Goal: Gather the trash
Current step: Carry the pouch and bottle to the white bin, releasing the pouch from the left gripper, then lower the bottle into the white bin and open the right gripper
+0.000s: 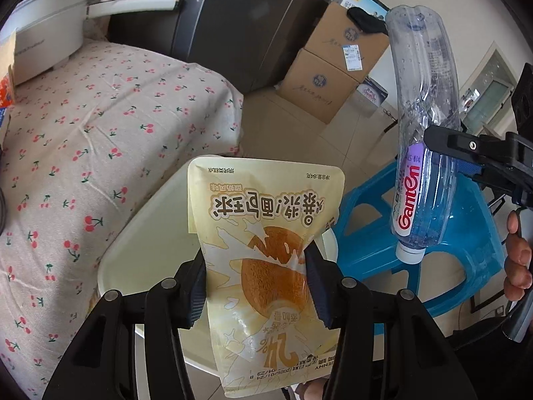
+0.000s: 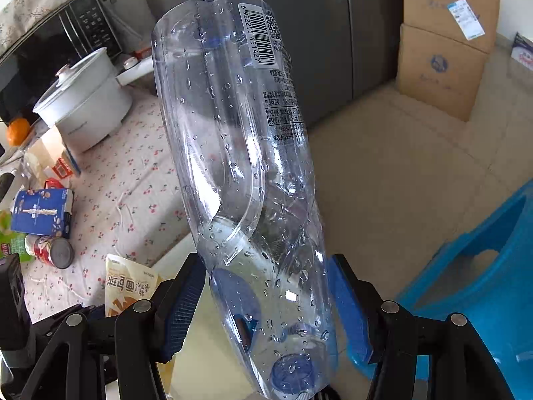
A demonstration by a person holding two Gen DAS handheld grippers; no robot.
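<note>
- Nearest the left wrist camera, the left gripper (image 1: 255, 286) pinches a yellow snack pouch (image 1: 266, 250) between its fingers (image 1: 196, 290), gripping the lower half so that the printed end stands up and away from the camera.
- Directly beneath and behind that pouch sits a white bin (image 1: 146, 233), its rim showing to the left of the pouch and its mouth open upward; it stands on the floor just beside the cherry-print bench (image 1: 83, 126).
- The right gripper (image 2: 266, 303) clamps a crushed clear water bottle (image 2: 240, 153) near its capped end; the bottle's long axis runs up and away from the fingers, cap toward the camera.
- In the left view that bottle (image 1: 423, 133) hangs to the right of the pouch, over a blue plastic stool (image 1: 466, 233), to the side of the bin.
- Judged from this, the left hand is the nearer to the bin: its pouch hangs about over the opening, while the bottle has to travel leftward first.
- More litter, a can (image 2: 55, 251) and a blue carton (image 2: 41, 211), lies on the bench.
</note>
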